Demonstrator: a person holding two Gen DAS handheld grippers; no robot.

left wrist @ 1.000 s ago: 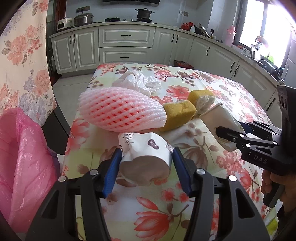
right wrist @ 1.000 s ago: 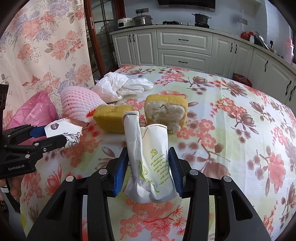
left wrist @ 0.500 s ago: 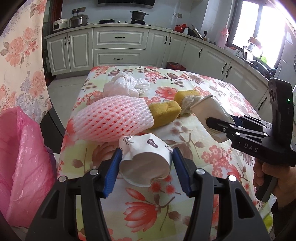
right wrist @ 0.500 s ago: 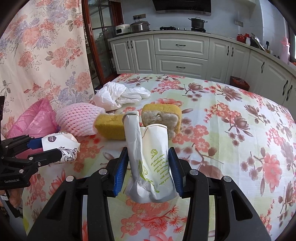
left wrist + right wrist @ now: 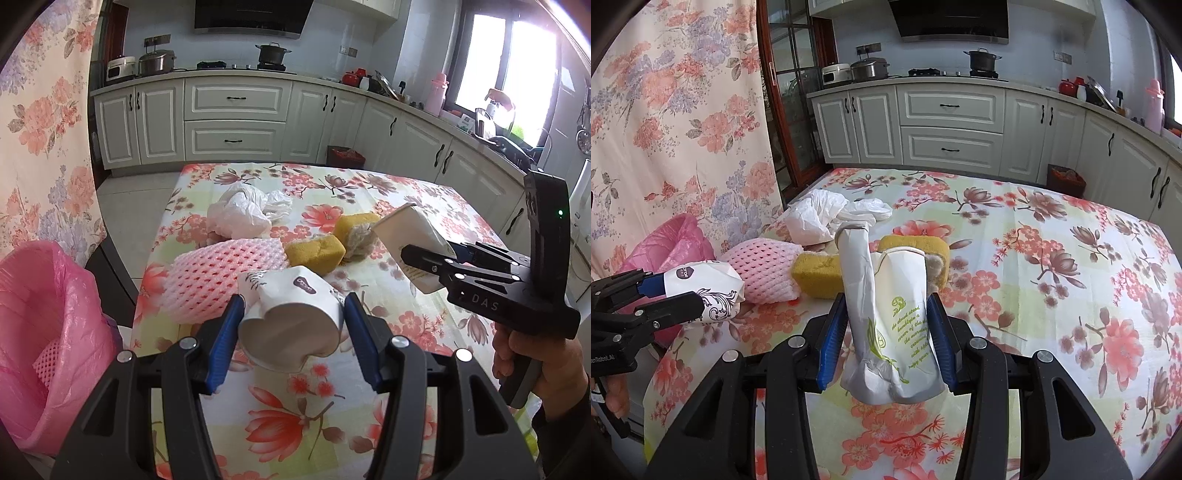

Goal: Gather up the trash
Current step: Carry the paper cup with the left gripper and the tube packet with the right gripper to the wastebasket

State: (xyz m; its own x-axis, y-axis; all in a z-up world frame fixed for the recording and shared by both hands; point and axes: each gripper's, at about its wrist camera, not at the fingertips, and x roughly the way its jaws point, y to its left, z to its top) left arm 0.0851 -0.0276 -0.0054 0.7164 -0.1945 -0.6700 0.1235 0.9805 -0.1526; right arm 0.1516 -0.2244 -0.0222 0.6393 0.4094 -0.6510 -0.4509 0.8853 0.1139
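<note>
Both grippers are rising off the table (image 5: pixel 424 206); left gripper (image 5: pixel 293 325) is clamping a crushed cup (image 5: pixel 291 321); right gripper (image 5: pixel 886 343) is pinching a paper bag (image 5: pixel 890 332).

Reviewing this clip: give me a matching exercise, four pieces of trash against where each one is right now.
Things:
1. crushed paper cup with black print
2. crushed paper cup with green print
3. pink foam fruit net
4. white plastic bag

Places:
A. lying on the tablecloth next to a yellow sponge
B. clamped in the right gripper
C. crumpled farther back on the table
D. clamped in the left gripper

Pairs: 1-D, 2-B, 3-A, 4-C
</note>
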